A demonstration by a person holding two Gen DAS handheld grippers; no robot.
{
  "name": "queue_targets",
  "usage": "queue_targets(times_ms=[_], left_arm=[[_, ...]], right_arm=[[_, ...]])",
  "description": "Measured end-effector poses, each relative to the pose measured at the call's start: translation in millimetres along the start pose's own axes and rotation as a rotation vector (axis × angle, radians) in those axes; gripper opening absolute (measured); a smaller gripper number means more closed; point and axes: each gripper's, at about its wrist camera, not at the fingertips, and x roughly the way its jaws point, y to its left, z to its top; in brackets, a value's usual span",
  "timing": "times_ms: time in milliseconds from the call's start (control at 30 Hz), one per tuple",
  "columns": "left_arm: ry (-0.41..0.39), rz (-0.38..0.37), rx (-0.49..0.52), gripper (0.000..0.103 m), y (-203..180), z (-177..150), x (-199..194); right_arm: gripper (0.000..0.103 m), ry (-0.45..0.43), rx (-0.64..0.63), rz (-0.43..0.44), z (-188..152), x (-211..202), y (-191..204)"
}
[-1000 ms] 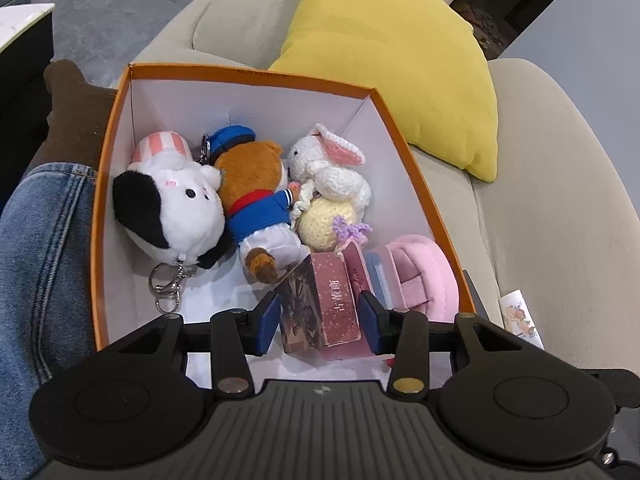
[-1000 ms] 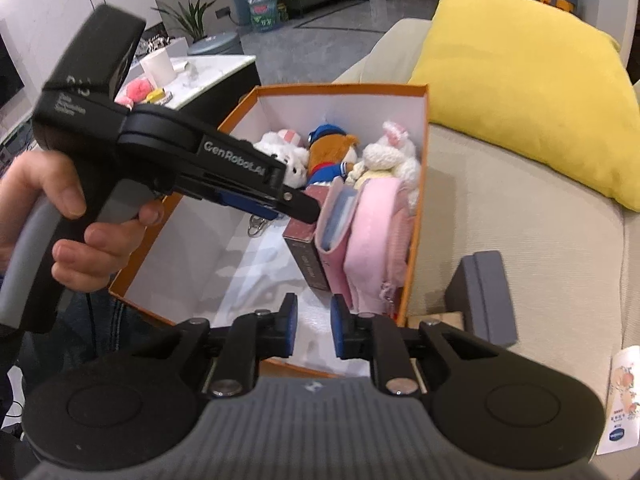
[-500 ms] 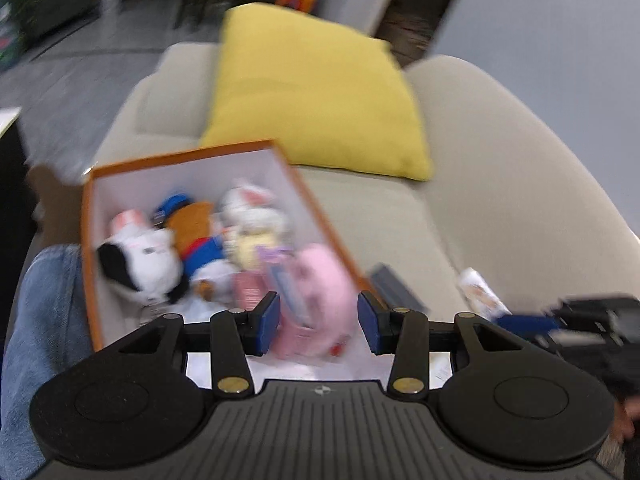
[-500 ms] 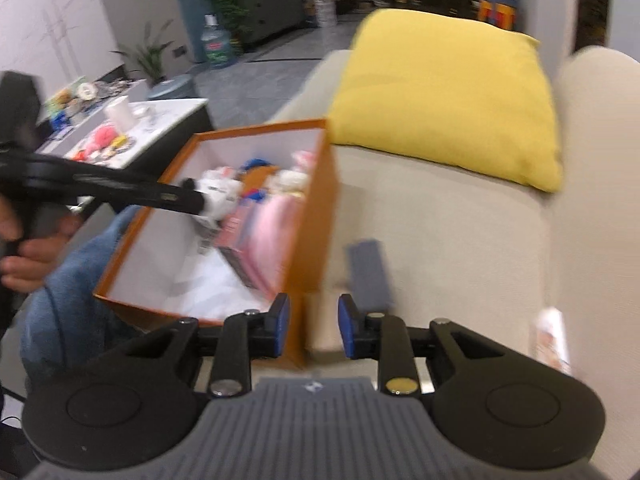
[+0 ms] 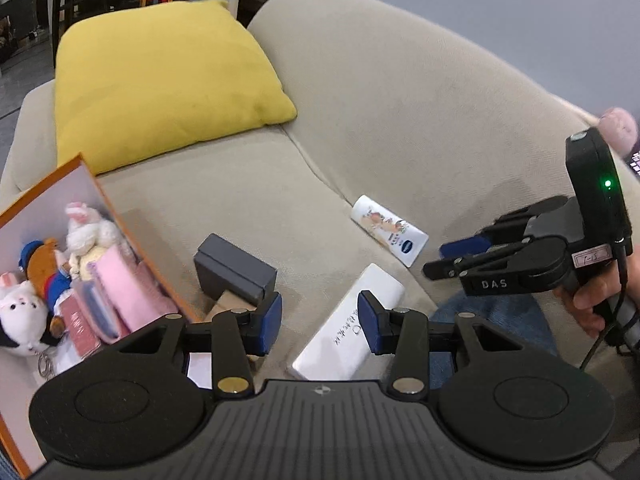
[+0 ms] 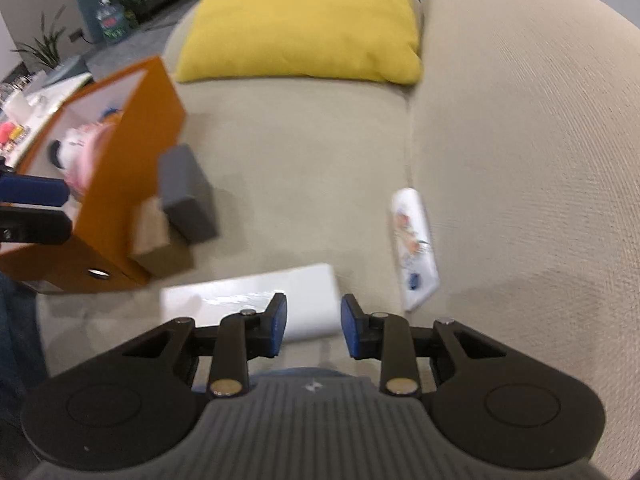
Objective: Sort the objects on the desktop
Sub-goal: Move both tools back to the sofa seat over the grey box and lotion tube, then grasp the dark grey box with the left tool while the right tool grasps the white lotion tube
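An orange box with white walls holds plush toys, a pink pouch and a red booklet. On the beige sofa lie a dark grey case, a white flat box and a white tube. My left gripper is open and empty above the white box. My right gripper is open and empty, just above the white box, with the tube to its right. The right gripper also shows in the left wrist view.
A yellow cushion leans on the sofa back. A small tan block sits between the orange box and the grey case. Jeans-clad legs lie under both grippers.
Both grippers swung right, away from the orange box, toward the white box and tube. The left gripper left the box interior. The right jaws have opened wider.
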Motion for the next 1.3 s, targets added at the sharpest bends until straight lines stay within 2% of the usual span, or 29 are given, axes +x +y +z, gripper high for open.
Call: queue_targets(times_ms=[67, 133, 267, 433, 533, 567, 633, 767, 900, 1067, 1200, 1300], left_arm=[[0.016, 0.006, -0.008, 0.049, -0.5, 6.3, 11.6], [0.024, -0.003, -0.011, 0.049, -3.0, 8.5, 18.2], [0.030, -0.016, -0.016, 0.049, -4.2, 9.4, 26.3], [0.022, 0.012, -0.020, 0.049, 0.4, 8.9, 30.5], [0.018, 0.017, -0.038, 0.049, 6.7, 9.8, 32.0], [0.016, 0.020, -0.045, 0.049, 9.4, 9.9, 32.2], [0.014, 0.025, -0.059, 0.049, 13.5, 11.7, 31.8], [0.014, 0.024, -0.090, 0.049, 18.2, 12.2, 30.0], [0.015, 0.015, -0.118, 0.049, 21.1, 12.2, 28.2], [0.020, 0.055, -0.144, 0.049, 27.1, 12.9, 24.4], [0.032, 0.084, -0.193, 0.051, 35.9, 15.0, 25.2], [0.057, 0.100, -0.233, 0.052, 42.6, 19.0, 32.6]], right_arm=[[0.040, 0.012, -0.044, -0.076, 4.9, 9.5, -4.1], [0.041, 0.035, -0.084, -0.155, 8.4, 20.3, -6.2], [0.040, 0.076, -0.099, -0.230, 10.6, 38.3, -13.4], [0.037, 0.112, -0.145, -0.305, 17.8, 65.4, -5.3], [0.020, 0.158, -0.147, -0.340, 23.6, 81.8, -7.7], [0.011, 0.172, -0.130, -0.337, 25.8, 85.6, -12.4], [0.005, 0.199, -0.100, -0.311, 28.7, 92.2, -19.5], [0.004, 0.237, -0.127, -0.280, 28.3, 99.0, -17.5], [0.005, 0.182, -0.118, -0.200, 24.6, 85.9, -21.2], [0.005, 0.123, -0.079, -0.100, 23.2, 66.0, -23.3], [0.005, 0.074, -0.005, 0.026, 27.6, 48.7, -25.0], [0.005, 0.049, -0.007, 0.070, 30.3, 42.7, -13.6]])
